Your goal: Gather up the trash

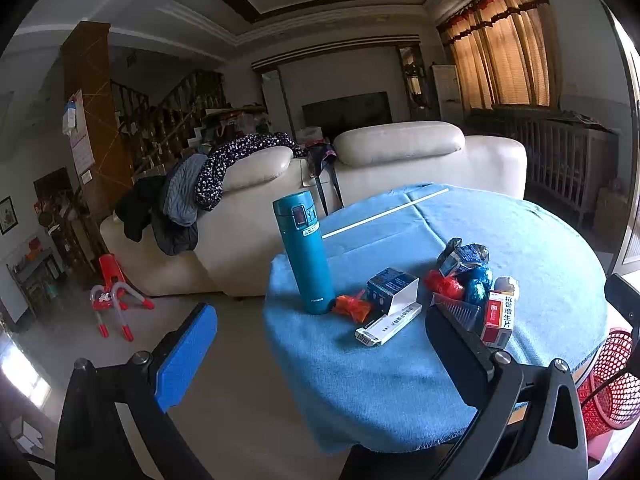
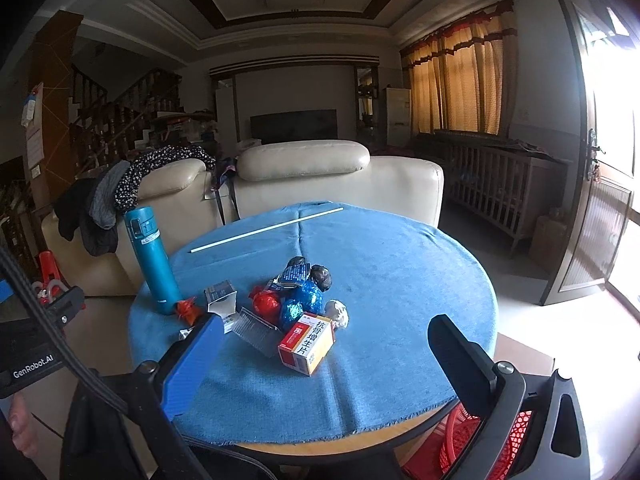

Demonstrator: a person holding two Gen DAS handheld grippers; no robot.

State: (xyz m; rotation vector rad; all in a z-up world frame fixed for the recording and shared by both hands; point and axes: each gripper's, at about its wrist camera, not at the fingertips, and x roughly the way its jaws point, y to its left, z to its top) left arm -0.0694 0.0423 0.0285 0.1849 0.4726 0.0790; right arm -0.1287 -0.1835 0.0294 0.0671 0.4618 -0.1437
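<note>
I held both claws spread wide and empty. The orange medicine box point(image 2: 307, 343) lay near the table's point(image 2: 420, 280) front edge, dead ahead of my right gripper point(image 2: 326, 364) (the nearer one), long axis running diagonally away; left gripper point(image 1: 320, 354) stood farther.

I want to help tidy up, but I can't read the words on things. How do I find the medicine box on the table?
Look at the round table with the blue cloth. Near its front edge lies a little heap of trash, and the medicine box is the piece closest to you, just in front of the shiny blue wrappers. It is the only orange and white box; the other boxes, near the tall teal bottle, are dark blue and white.
</note>
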